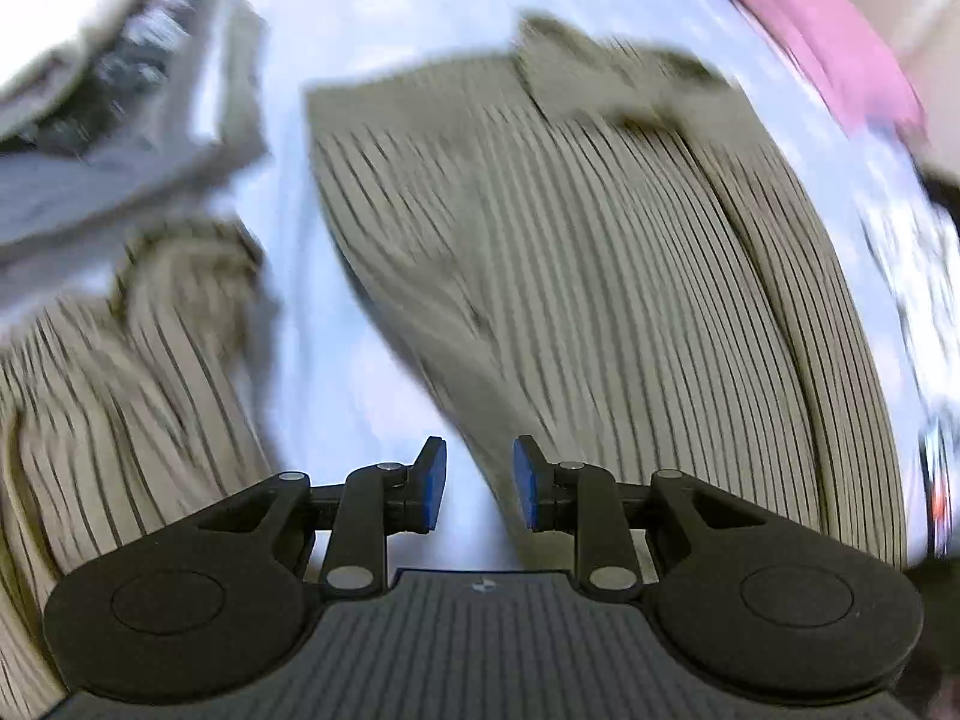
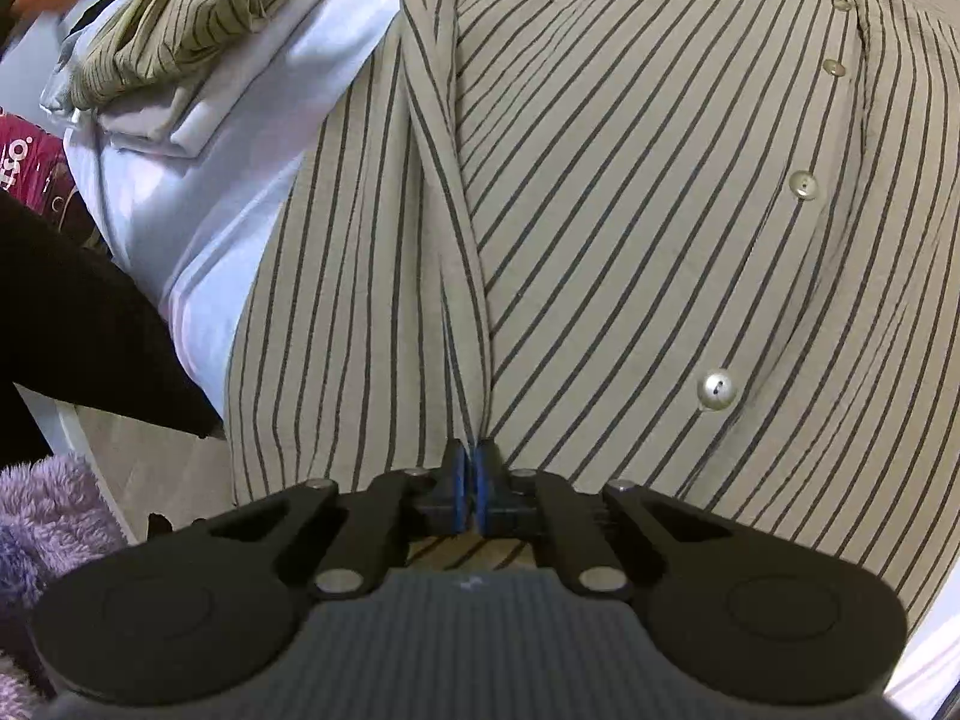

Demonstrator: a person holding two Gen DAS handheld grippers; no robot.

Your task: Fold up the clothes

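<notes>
My right gripper (image 2: 472,489) was pinched tight on a fold of the striped button-up shirt (image 2: 630,192), which lay spread over the pale blue sheet (image 2: 240,180). My left gripper (image 1: 479,483) hung with its jaws apart, holding nothing, just over the shirt's edge, a pink cloth (image 1: 810,24) well beyond.

The only lettering visible is white print on a magenta package (image 2: 24,159), seen in the right wrist view at the far left, beyond the striped shirt (image 2: 600,210). It is cut off by the edge; a rounded "o" shows, and the rest cannot be read.
</notes>
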